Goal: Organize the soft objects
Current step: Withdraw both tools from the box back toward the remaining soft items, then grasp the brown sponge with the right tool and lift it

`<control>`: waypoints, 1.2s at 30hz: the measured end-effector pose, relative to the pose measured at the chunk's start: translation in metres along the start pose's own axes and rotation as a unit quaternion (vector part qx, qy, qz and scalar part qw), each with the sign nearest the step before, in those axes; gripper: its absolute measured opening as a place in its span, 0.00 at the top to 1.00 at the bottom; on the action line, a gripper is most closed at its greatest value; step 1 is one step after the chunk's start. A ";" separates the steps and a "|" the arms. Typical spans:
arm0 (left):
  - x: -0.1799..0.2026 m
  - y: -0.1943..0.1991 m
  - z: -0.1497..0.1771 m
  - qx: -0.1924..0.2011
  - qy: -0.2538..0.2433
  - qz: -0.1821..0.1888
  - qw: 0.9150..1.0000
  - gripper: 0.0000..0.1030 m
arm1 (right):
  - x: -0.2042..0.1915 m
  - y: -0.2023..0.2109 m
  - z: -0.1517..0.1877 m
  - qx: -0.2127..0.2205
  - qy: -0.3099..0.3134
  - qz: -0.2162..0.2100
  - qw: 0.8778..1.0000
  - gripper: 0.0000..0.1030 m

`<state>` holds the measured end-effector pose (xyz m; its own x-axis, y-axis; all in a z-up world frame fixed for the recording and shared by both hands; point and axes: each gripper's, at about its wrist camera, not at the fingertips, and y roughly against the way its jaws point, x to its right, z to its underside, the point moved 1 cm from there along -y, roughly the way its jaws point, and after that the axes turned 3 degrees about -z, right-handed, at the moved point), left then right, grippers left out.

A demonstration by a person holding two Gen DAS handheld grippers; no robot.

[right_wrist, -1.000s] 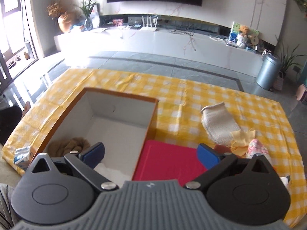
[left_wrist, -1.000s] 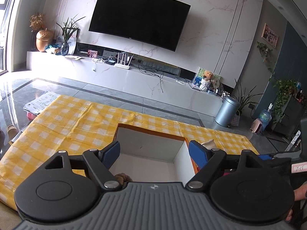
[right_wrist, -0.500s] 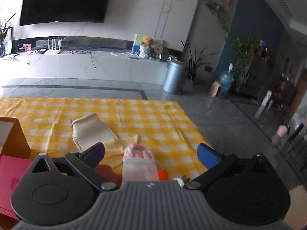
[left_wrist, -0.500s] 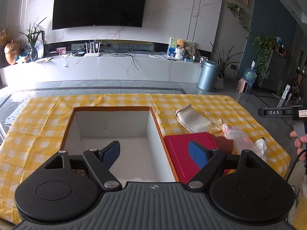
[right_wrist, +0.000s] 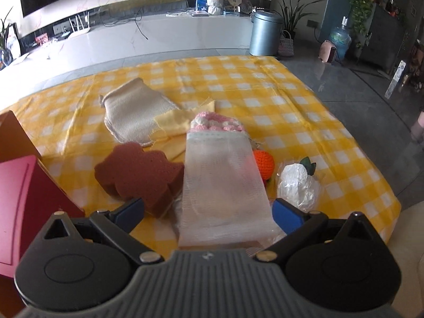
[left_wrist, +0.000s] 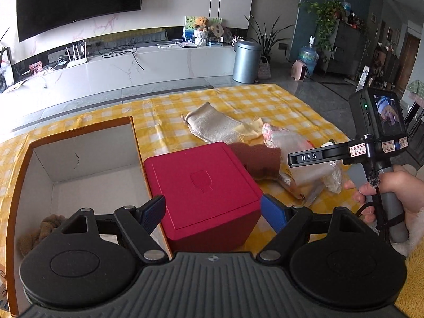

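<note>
An open white-lined cardboard box (left_wrist: 82, 164) sits on the yellow checked tablecloth (left_wrist: 265, 100), with a brown plush item (left_wrist: 37, 232) in its near left corner. A red box (left_wrist: 204, 188) stands right of it. Soft items lie further right: a brown sponge (right_wrist: 140, 176), a cream knit cloth (right_wrist: 129, 116), a yellow cloth (right_wrist: 172, 126), a pink-topped item in a clear bag (right_wrist: 222, 177), an orange crochet ball (right_wrist: 263, 163) and a white wrapped item (right_wrist: 298, 185). My left gripper (left_wrist: 212, 212) is open over the red box. My right gripper (right_wrist: 208, 209) is open, low over the bagged item.
The right hand-held gripper body (left_wrist: 371, 143) shows at the right in the left wrist view. The table's right edge (right_wrist: 371, 164) drops to a grey floor. A TV unit (left_wrist: 132, 66) and a bin (left_wrist: 246, 61) stand beyond the table.
Both grippers have swung right and down. The left view went from the white box to the red box. The right one has come closer over the pile of soft items.
</note>
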<state>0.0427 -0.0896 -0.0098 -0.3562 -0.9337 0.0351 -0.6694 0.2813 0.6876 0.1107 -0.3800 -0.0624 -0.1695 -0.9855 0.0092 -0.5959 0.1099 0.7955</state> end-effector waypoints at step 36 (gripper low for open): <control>-0.004 0.012 -0.014 -0.017 0.018 -0.066 0.998 0.08 | -0.032 -0.043 -0.006 0.068 0.261 -0.153 0.951 0.28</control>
<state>0.0452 -0.0856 0.0078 -0.2426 -0.9696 -0.0309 -0.6862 0.1490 0.7120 0.1464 -0.3544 -0.0938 0.4196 -0.9000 0.1182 -0.6565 -0.2110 0.7242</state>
